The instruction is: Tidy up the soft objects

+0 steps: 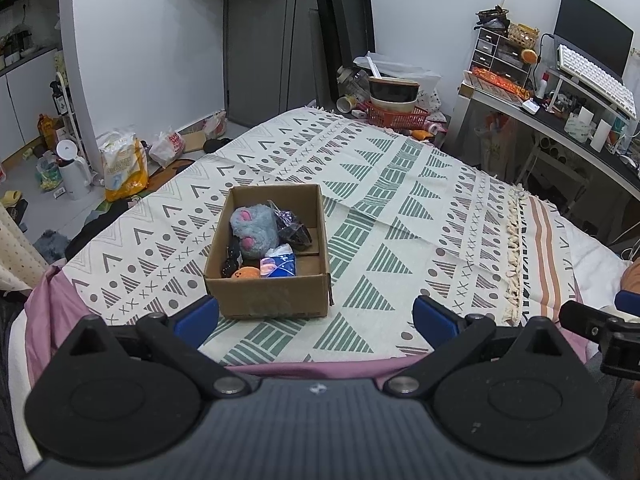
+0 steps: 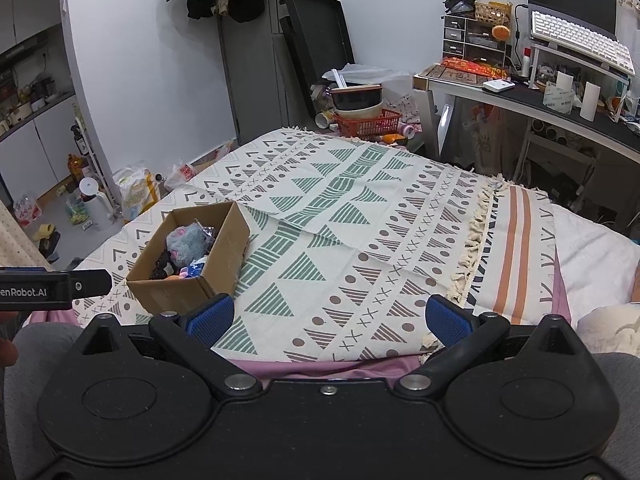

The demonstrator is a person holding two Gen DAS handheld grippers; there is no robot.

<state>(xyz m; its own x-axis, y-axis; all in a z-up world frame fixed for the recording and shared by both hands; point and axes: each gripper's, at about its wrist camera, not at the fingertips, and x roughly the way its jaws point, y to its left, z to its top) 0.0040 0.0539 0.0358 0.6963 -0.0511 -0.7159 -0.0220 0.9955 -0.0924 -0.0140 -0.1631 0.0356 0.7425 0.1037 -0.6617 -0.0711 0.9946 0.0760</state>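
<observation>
The cardboard box [image 1: 267, 254] sat on the patterned blanket [image 1: 400, 216] covering the bed, and the soft things lay inside it: a grey plush toy [image 1: 253, 232] with pink patches, a crinkled dark plastic bag [image 1: 292, 228], a blue-and-white tissue pack [image 1: 279, 266] and a small orange ball [image 1: 247, 273]. The left gripper [image 1: 316, 316] hung just short of the box, its blue pads spread wide and holding nothing; the right gripper [image 2: 328, 316] was likewise wide and empty, off to the box's right over bare blanket. The likeliest risk seemed a wide jaw catching the light box's near wall and shoving or tipping it across the loose cloth, or snagging the blanket's tassel fringe [image 2: 476, 248].
</observation>
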